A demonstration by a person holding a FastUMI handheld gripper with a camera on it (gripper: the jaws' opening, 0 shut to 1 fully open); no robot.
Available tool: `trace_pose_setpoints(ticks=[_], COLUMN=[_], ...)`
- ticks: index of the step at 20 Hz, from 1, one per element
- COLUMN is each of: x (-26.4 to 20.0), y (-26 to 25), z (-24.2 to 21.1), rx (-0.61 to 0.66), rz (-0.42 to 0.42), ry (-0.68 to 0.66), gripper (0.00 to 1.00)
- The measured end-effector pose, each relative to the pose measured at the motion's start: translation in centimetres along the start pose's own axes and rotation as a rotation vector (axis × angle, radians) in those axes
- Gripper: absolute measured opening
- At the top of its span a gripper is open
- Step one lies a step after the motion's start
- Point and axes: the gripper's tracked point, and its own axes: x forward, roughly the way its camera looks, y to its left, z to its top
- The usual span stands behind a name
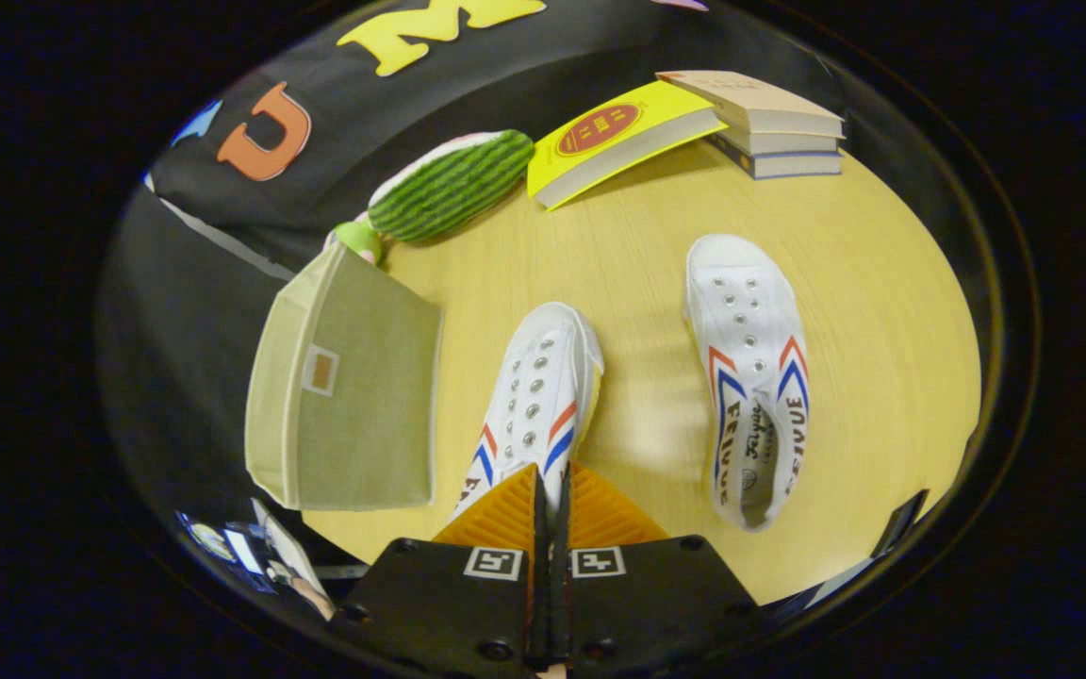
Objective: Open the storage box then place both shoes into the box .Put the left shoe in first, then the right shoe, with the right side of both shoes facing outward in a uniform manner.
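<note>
Two white canvas shoes with red and blue stripes lie on the wooden table, toes pointing away from me. One shoe lies just ahead of my fingers, and they hide its heel. The other shoe lies to its right, fully in sight with its opening up. An olive fabric storage box stands left of the near shoe at the table's left edge, its lid down and a small tab on top. My gripper hovers over the near shoe's heel, fingers pressed together, with nothing visibly held.
A green striped plush toy lies beyond the box. A yellow book leans on a stack of books at the table's far side. Bare tabletop stretches between and to the right of the shoes.
</note>
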Motion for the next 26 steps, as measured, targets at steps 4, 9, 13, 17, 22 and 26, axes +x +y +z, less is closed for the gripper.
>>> trace_pose_setpoints(ticks=[4,9,13,17,22,26], x=[-2.2,-6.0,-7.6,-5.5,-0.7,2.7], y=[3.3,8.7,14.7,19.8,24.4,26.2], z=[1.3,4.0,5.1,3.8,1.0,0.7], rx=[0.048,0.013,0.006,-0.025,0.003,0.043], rz=[0.084,0.134,0.231,0.263,0.286,0.245], ry=[-0.066,-0.23,-0.321,-0.305,-0.253,-0.304], gripper=[0.05,0.06,0.05,0.05,0.05,0.06])
